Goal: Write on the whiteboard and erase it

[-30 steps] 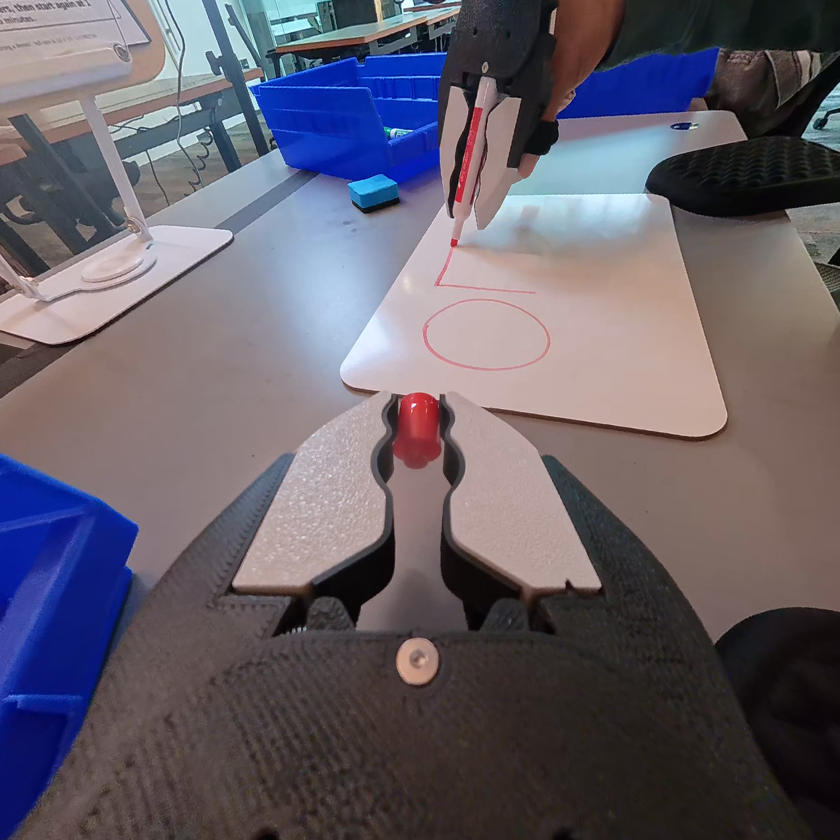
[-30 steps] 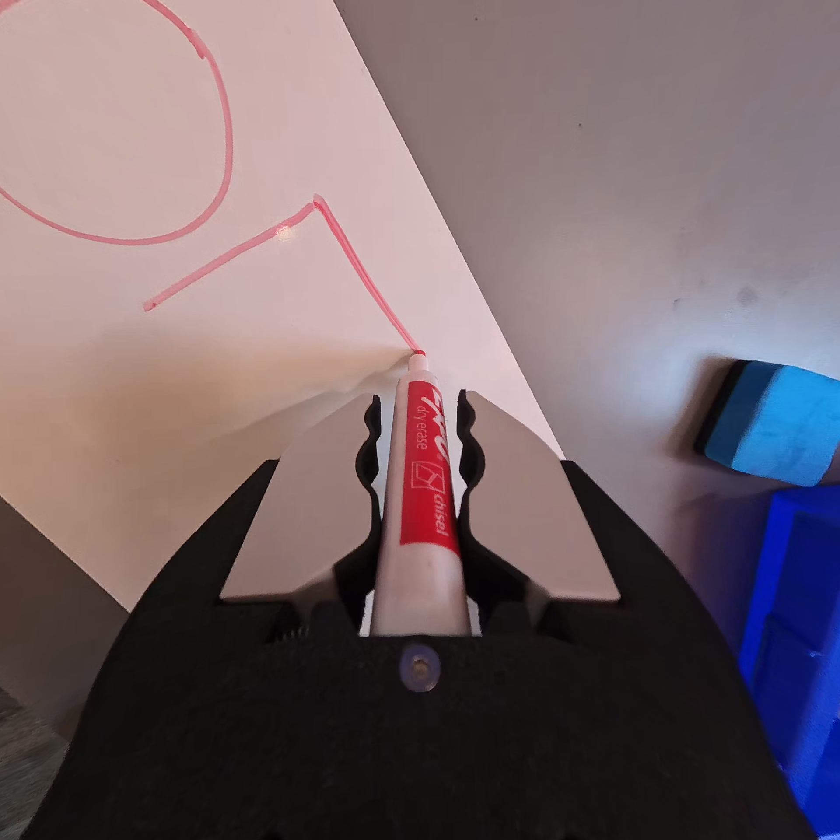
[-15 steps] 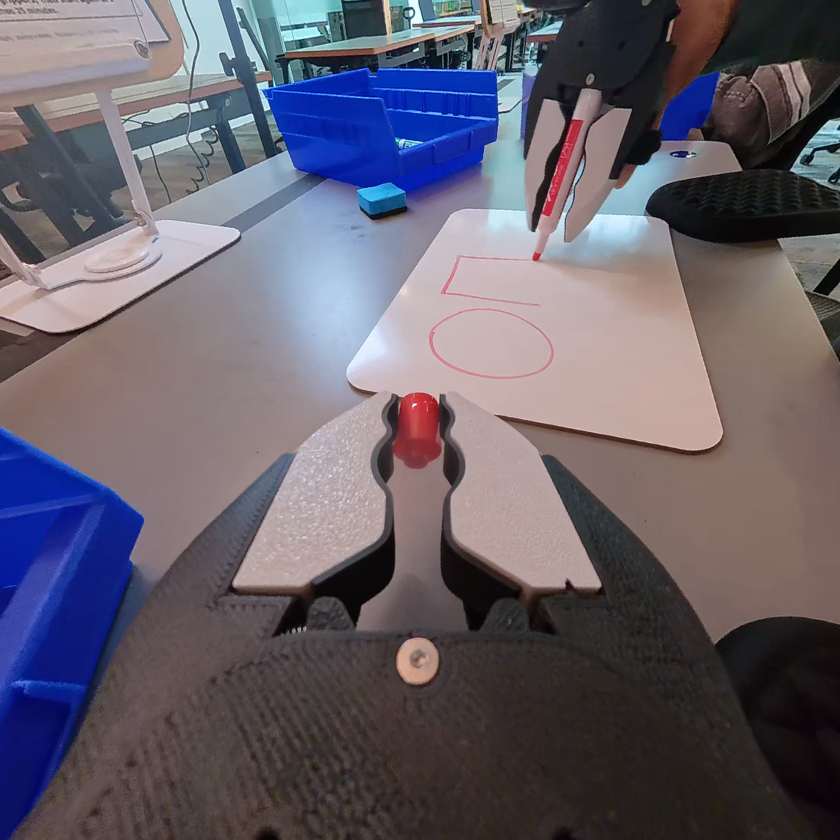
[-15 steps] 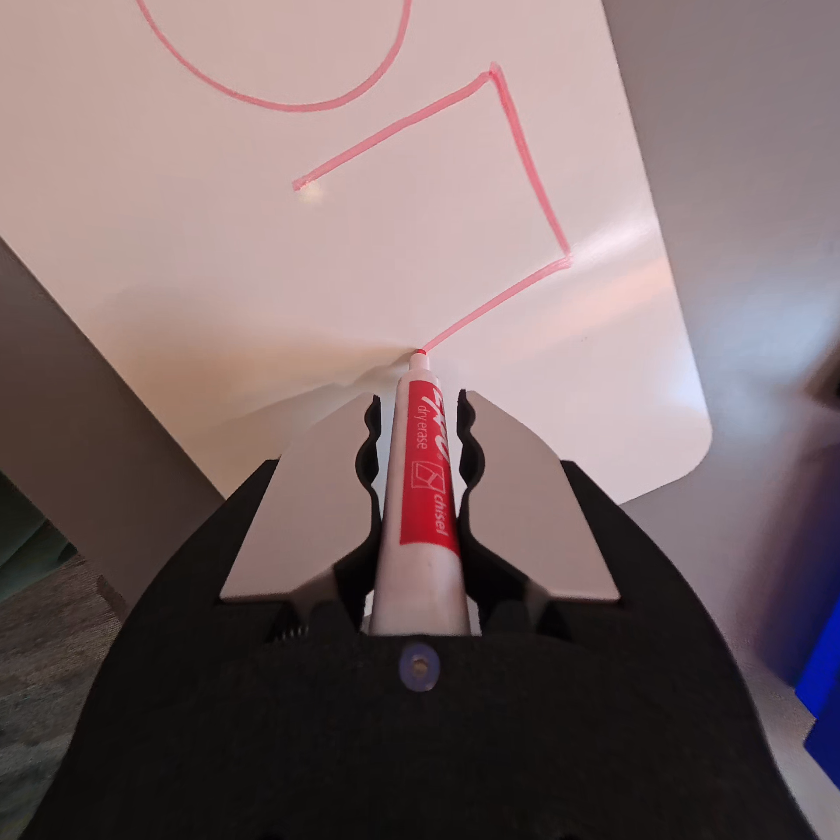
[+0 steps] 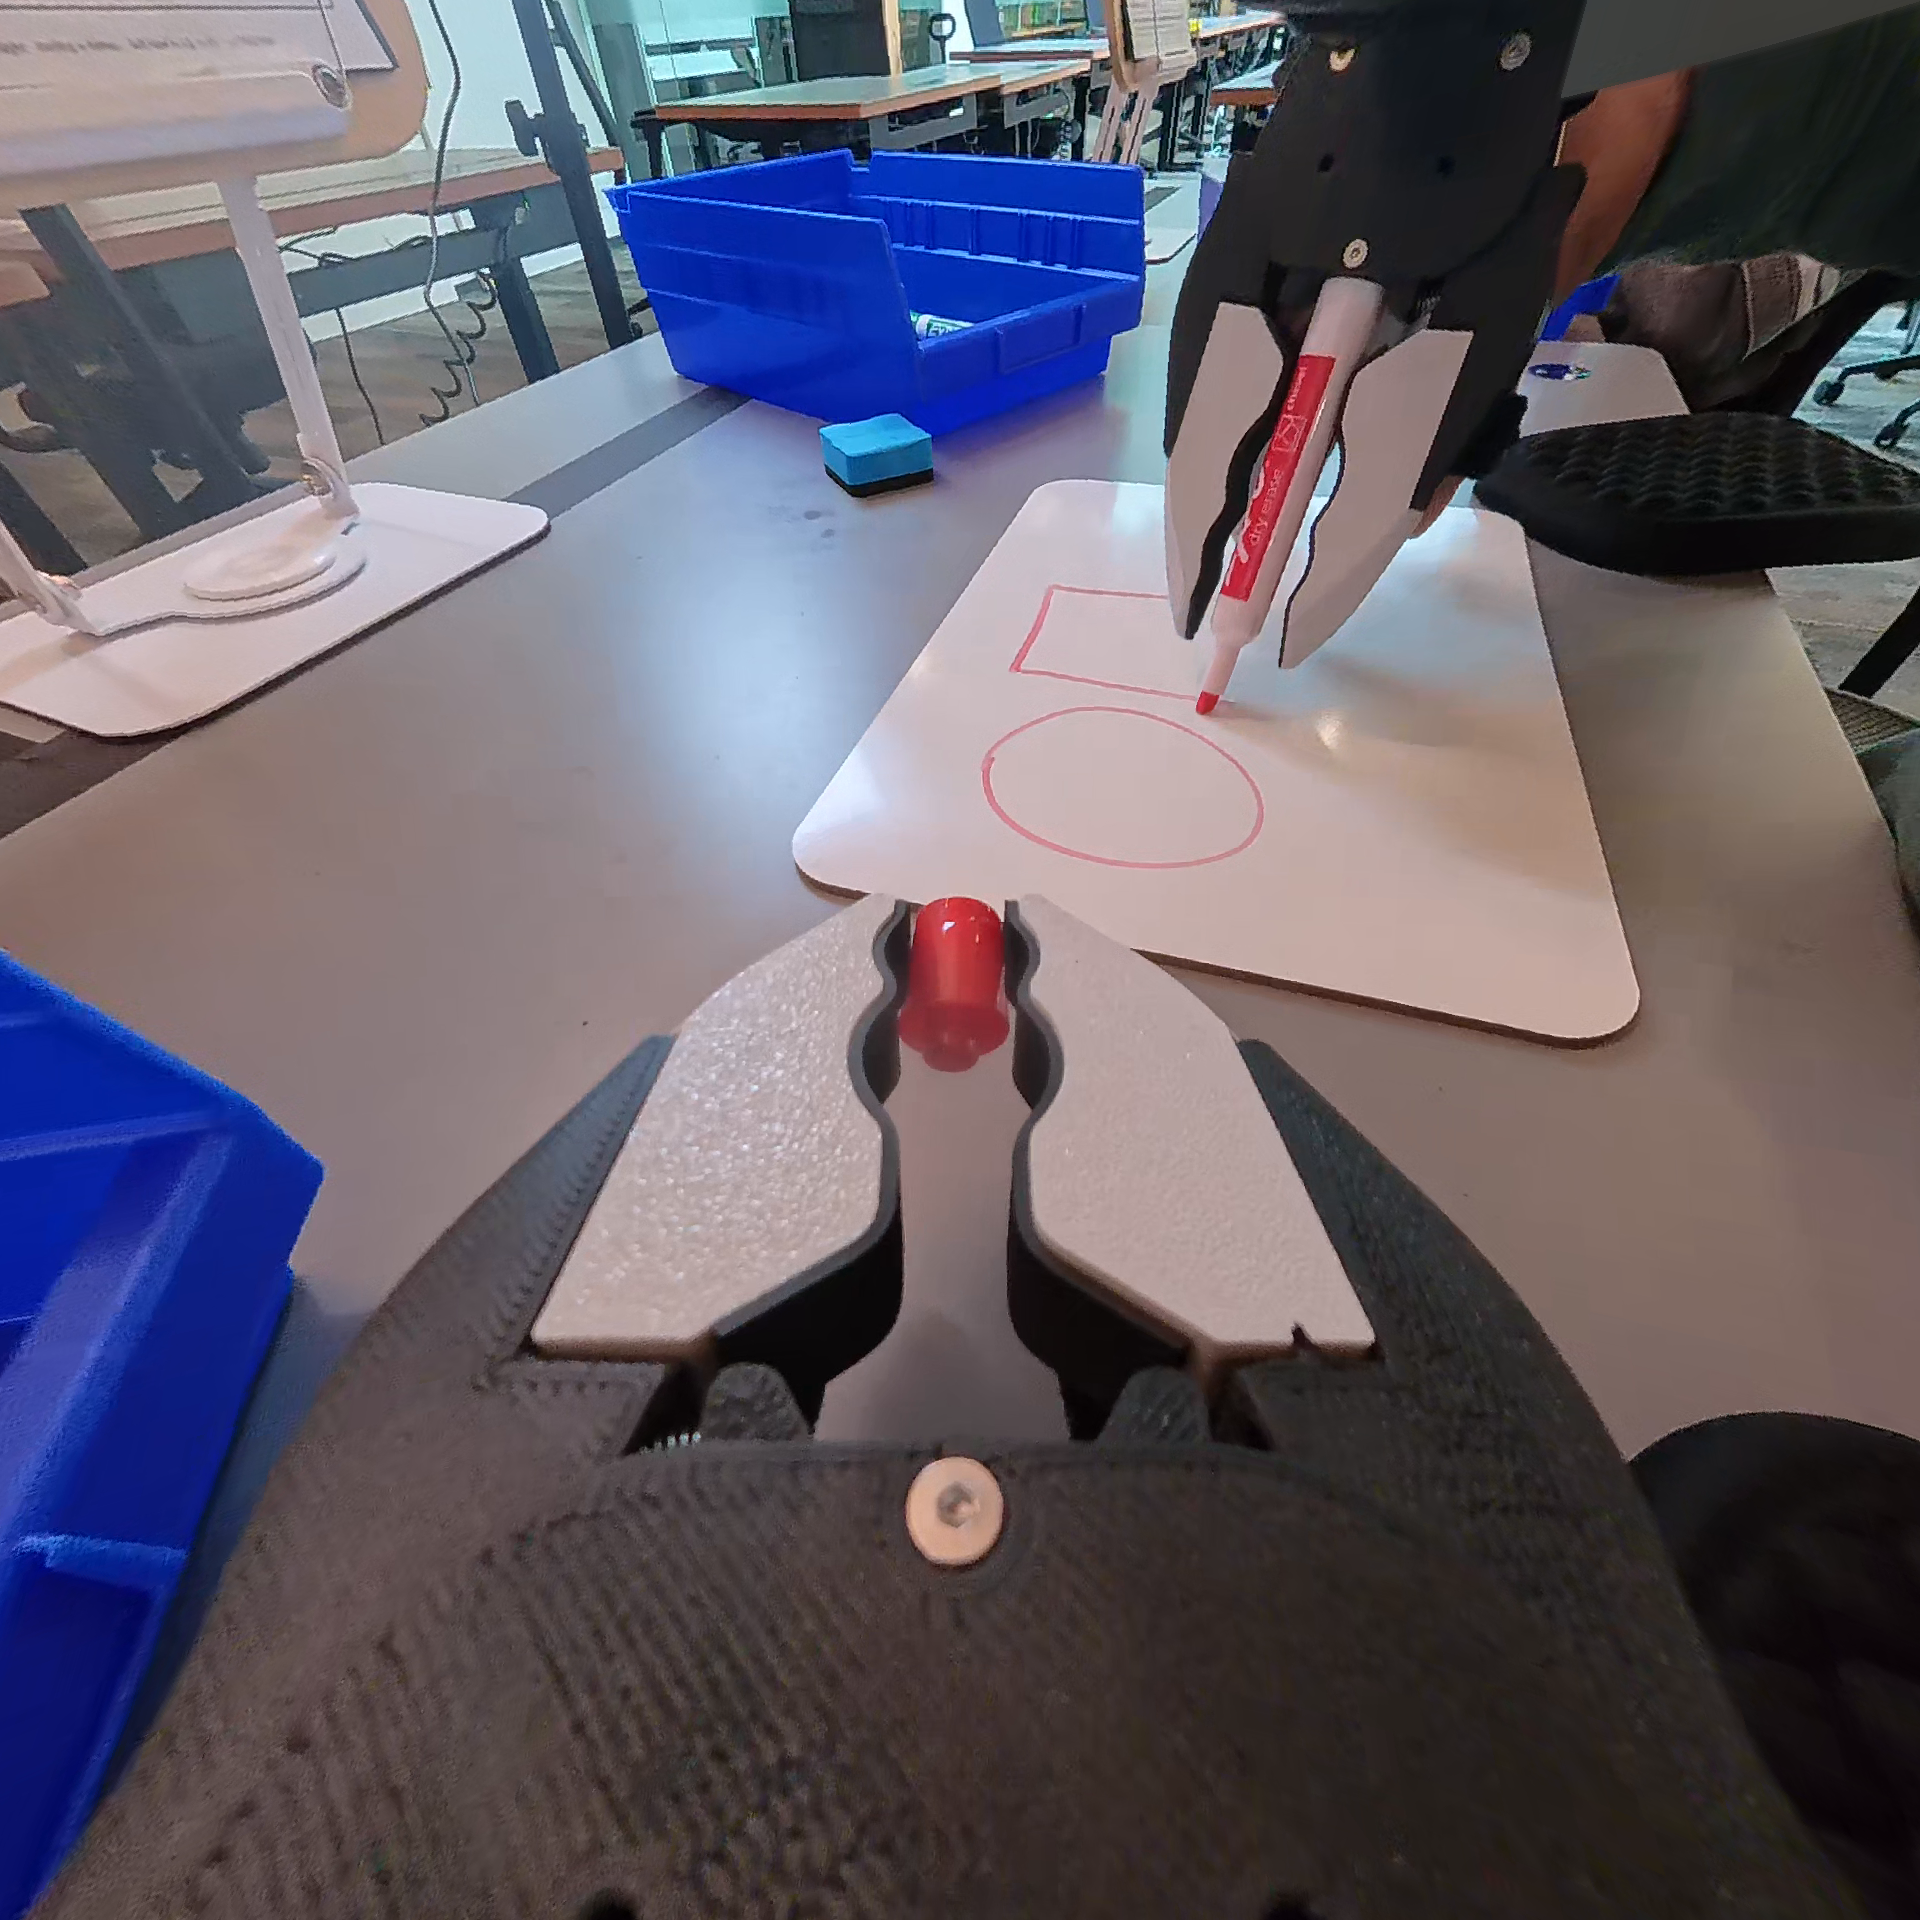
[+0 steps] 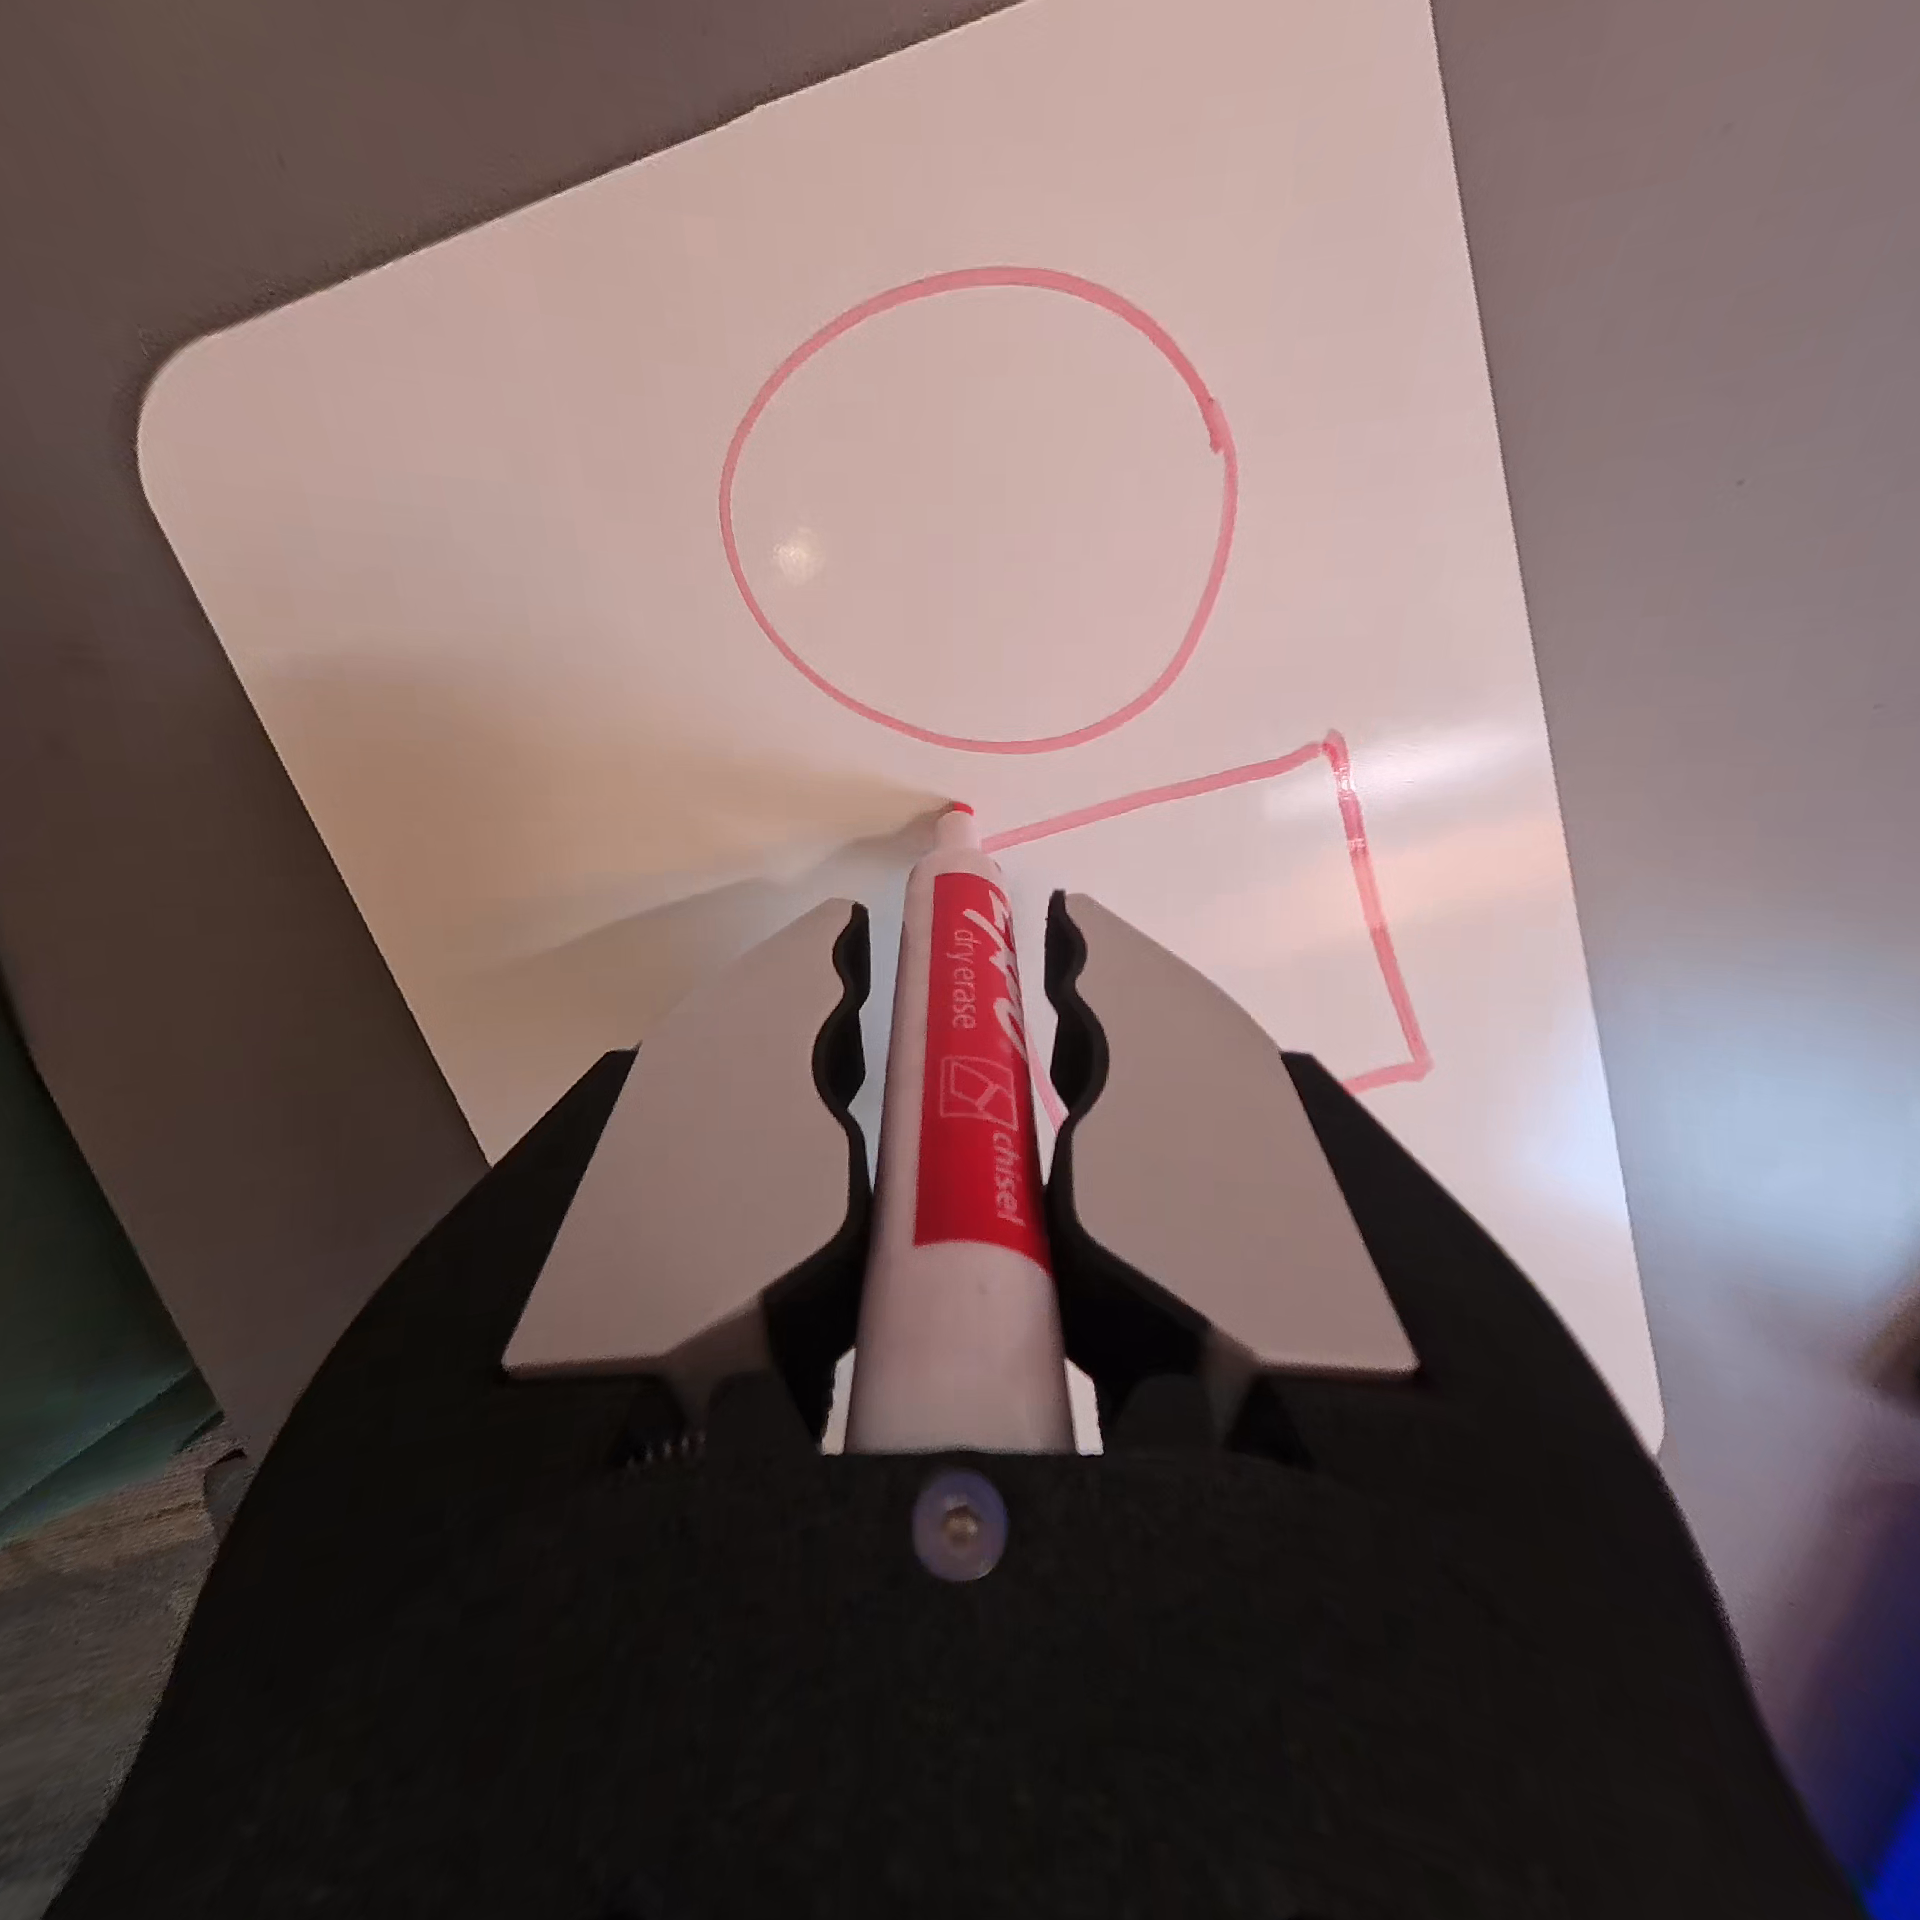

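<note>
Whiteboard [image 5: 1403,831] could skid under my right gripper [image 6: 956,914] clamping the marker [image 6: 961,1091]; left gripper [image 5: 956,935] pinching the cap [image 5: 954,977] cannot brace it.

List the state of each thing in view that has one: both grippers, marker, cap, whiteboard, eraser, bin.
Left gripper: shut on red cap.
Right gripper: shut on marker.
Marker: uncapped, tip on whiteboard.
Whiteboard: flat on table, bearing a red circle and a square.
Eraser: unused, on table beside far blue bin.
Far blue bin: open-topped, a marker inside.
</note>
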Tool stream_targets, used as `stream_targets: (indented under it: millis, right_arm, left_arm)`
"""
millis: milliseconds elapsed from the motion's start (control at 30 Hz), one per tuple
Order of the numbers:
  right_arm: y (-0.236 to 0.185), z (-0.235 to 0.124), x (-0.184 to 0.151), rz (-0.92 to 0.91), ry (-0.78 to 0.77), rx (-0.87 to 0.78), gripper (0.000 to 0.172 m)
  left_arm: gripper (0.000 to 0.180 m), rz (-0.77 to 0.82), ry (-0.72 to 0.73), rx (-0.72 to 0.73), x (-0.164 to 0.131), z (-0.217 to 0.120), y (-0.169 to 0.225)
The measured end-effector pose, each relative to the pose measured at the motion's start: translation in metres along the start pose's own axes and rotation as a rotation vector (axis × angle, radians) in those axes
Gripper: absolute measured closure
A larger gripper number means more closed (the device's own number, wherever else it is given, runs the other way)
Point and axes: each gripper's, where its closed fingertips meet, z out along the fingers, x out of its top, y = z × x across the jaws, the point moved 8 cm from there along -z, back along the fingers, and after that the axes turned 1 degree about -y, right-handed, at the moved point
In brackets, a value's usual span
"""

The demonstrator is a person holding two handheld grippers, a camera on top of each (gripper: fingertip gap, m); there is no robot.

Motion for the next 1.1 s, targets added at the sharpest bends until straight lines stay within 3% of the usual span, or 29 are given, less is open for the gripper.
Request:
stream_targets:
  millis: [333,667,867,1100]
  right_arm:
    - [0.048,-0.039,-0.068,0.231,0.003,-0.15,0.138]
    - [0.053,-0.025,-0.067,0.226,-0.012,-0.125,0.138]
    - [0.056,-0.034,-0.09,0.256,-0.075,-0.169,0.138]
    - [0.058,-0.038,-0.085,0.265,-0.016,-0.18,0.138]
  left_arm:
    - [0.163,0.003,-0.007,-0.004,-0.001,0.002,0.0]
    - [0.163,0.002,-0.002,-0.002,0.0,0.001,0.0]
    - [0.163,0.004,-0.002,-0.003,0.0,0.001,0.0]
    - [0.163,0.009,-0.004,-0.004,0.0,0.002,0.002]
